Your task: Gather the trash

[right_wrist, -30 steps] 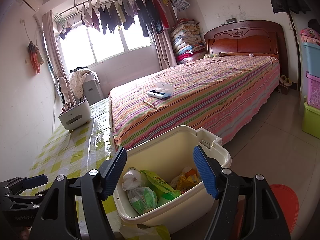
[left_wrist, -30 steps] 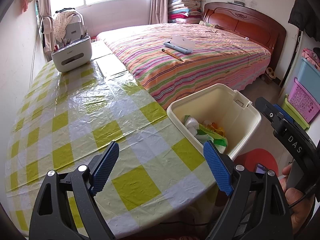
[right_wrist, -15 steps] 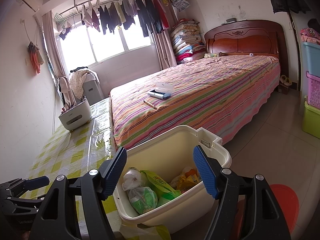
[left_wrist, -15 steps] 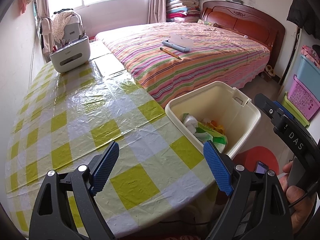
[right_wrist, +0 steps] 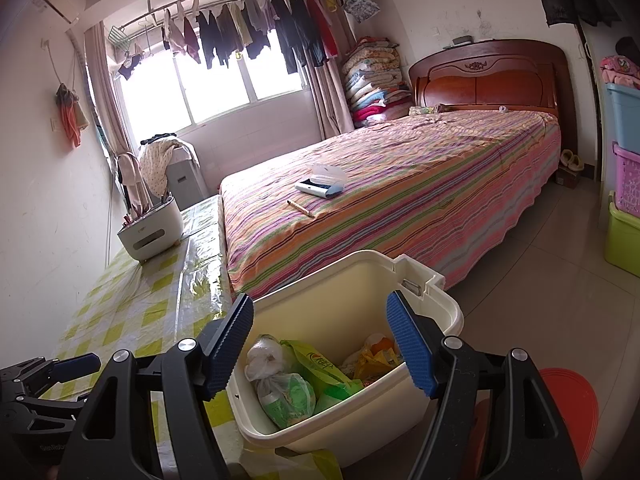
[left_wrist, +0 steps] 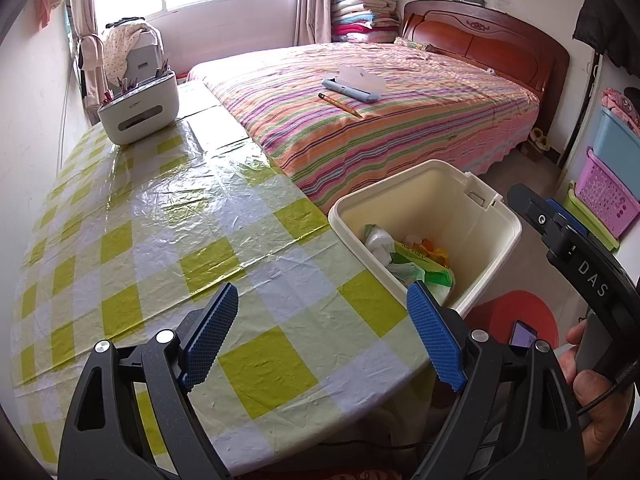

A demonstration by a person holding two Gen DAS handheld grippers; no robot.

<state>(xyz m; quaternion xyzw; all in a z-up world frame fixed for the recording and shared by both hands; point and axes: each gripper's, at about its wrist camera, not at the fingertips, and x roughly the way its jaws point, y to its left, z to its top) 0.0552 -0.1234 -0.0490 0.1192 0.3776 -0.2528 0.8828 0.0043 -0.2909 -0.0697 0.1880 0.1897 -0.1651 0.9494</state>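
Observation:
A cream trash bin (left_wrist: 496,248) (right_wrist: 352,420) stands on the floor at the table's right edge, holding green wrappers (right_wrist: 316,368), a white bag (left_wrist: 378,240) and orange scraps. My left gripper (left_wrist: 320,336) hovers open over the checked tablecloth (left_wrist: 160,240), nothing between its blue pads. My right gripper (right_wrist: 320,344) is open above the bin's near rim, empty, and it also shows at the right of the left wrist view as a black body held by a hand (left_wrist: 588,392).
A white holder (left_wrist: 140,104) (right_wrist: 154,232) with utensils sits at the table's far end. The striped bed (left_wrist: 380,120) carries a blue-and-white case (right_wrist: 320,184) and a pencil (left_wrist: 340,105). Coloured storage bins (right_wrist: 624,200) line the right wall. A red stool (right_wrist: 568,400) stands near the trash bin.

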